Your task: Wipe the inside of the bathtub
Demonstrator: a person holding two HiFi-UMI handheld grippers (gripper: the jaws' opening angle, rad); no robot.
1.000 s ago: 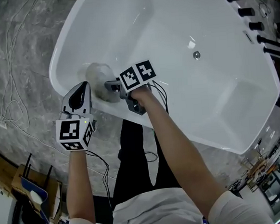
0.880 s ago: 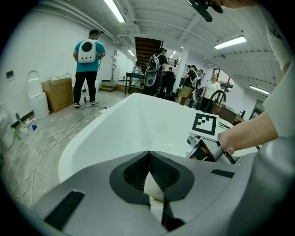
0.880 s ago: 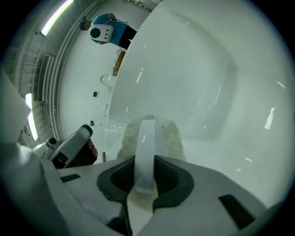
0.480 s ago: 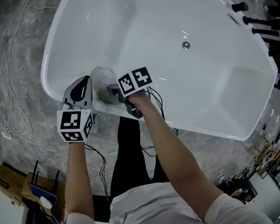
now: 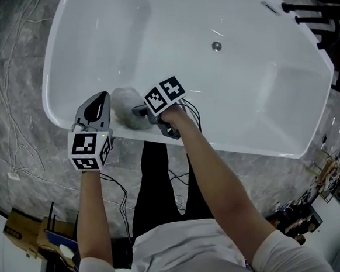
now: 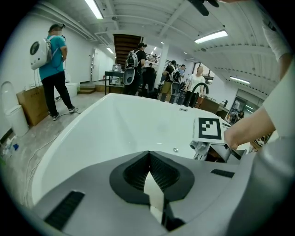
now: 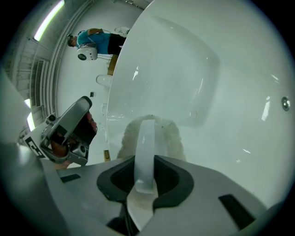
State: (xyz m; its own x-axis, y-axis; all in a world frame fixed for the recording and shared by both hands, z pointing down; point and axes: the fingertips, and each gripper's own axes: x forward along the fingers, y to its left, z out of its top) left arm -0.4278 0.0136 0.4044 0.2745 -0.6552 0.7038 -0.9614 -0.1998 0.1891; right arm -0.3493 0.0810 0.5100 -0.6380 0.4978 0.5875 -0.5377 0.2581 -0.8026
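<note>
The white bathtub (image 5: 69, 46) fills the upper part of the head view, with its drain (image 5: 216, 45) near the middle. A fluffy white wiping pad (image 5: 125, 105) rests against the tub's near-left inner wall, just inside the rim. My right gripper (image 5: 140, 111) is shut on the pad's white strap handle (image 7: 146, 138), and the pad (image 7: 168, 138) shows beyond the jaws. My left gripper (image 5: 101, 100) hovers over the near rim, to the left of the pad, its jaws shut on nothing (image 6: 149, 159). In the left gripper view the right gripper's marker cube (image 6: 208, 130) appears at right.
Black taps (image 5: 309, 10) stand at the tub's far right corner. Cables (image 5: 18, 138) trail over the grey marbled floor on the left. A cardboard box (image 5: 25, 229) sits at the lower left. Several people (image 6: 50, 69) stand beyond the tub's far end.
The head camera has shifted, so the tub sits higher and further left in view. Both grippers and the pad stay near the same spot on the near-left rim.
</note>
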